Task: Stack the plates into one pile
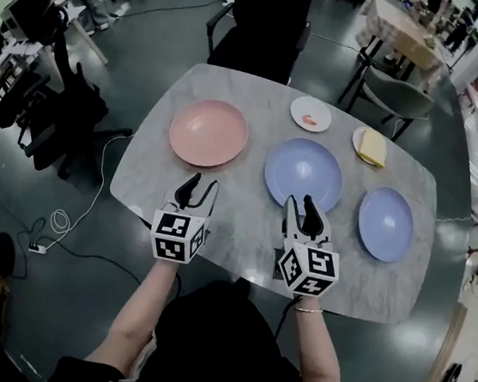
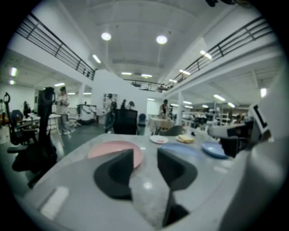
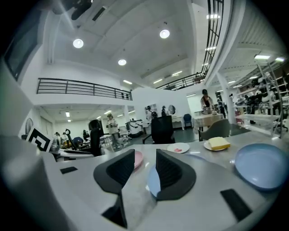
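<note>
- On the gray table (image 1: 150,179), five plates are lying apart and none is sitting on another. The stacking is only getting started, I think.
- Next, I think one gripper is going to need a jaw under a plate's rim and the other jaw on top. Then it can pinch, lift, and carry that plate onto another one.
- At the left, the pink plate (image 1: 209,133) is lying alone, just past the left gripper (image 1: 203,183).
- That gripper is hovering low near the table's front edge. Its jaws are standing apart with only bare table between them, and it is touching no plate.
- In the middle, the big blue plate (image 1: 303,173) is lying right in front of the right gripper (image 1: 301,204).
- That gripper's jaws are standing wide apart too, and they are holding nothing. The plate's near rim is showing just past the tips, but I cannot tell if they are touching it.
- Farther back, a small white plate (image 1: 311,113) with a red bit on it is sitting beside a plate with a yellow block (image 1: 370,146).
- At the far right, the smaller blue plate (image 1: 385,224) is lying by itself, well apart from both grippers.
</note>
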`<action>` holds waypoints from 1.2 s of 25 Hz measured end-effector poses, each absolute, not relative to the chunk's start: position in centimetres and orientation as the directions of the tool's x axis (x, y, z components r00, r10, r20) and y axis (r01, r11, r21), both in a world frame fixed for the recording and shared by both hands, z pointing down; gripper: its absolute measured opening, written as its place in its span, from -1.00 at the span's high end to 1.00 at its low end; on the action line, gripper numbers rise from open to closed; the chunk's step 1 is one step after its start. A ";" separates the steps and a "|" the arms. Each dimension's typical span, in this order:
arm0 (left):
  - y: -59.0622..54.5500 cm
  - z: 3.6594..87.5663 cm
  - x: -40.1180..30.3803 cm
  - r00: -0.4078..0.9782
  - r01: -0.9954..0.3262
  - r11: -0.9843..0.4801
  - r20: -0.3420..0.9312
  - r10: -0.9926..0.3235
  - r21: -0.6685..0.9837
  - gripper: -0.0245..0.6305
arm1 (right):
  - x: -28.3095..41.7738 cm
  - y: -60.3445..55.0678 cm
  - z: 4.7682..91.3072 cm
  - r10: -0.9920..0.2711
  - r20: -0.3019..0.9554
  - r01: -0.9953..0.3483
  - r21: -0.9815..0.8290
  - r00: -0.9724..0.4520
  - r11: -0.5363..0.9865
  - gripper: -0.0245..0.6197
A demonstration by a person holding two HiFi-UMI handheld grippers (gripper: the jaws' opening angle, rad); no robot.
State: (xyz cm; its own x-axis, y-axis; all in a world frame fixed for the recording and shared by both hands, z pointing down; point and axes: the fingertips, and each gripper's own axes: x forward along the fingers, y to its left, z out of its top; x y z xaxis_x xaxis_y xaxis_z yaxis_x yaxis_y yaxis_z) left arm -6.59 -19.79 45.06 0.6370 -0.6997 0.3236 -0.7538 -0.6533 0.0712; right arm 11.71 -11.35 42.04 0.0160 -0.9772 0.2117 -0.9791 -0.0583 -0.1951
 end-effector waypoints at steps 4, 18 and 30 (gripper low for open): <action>-20.6 45.7 -9.4 0.537 -0.832 -0.552 0.339 -0.773 0.057 0.42 | 9.7 -14.7 42.4 -0.974 0.194 -0.971 -0.231 -0.114 0.068 0.52; -28.9 48.8 -17.7 0.356 -0.934 -0.338 0.394 -0.847 0.118 0.42 | 4.1 -27.4 47.0 -0.914 0.335 -0.963 -0.214 -0.229 0.163 0.49; -39.6 54.1 -17.7 0.377 -0.926 -0.334 0.470 -0.798 0.176 0.39 | 4.9 -37.1 53.8 -0.852 0.514 -0.992 -0.118 -0.099 0.044 0.42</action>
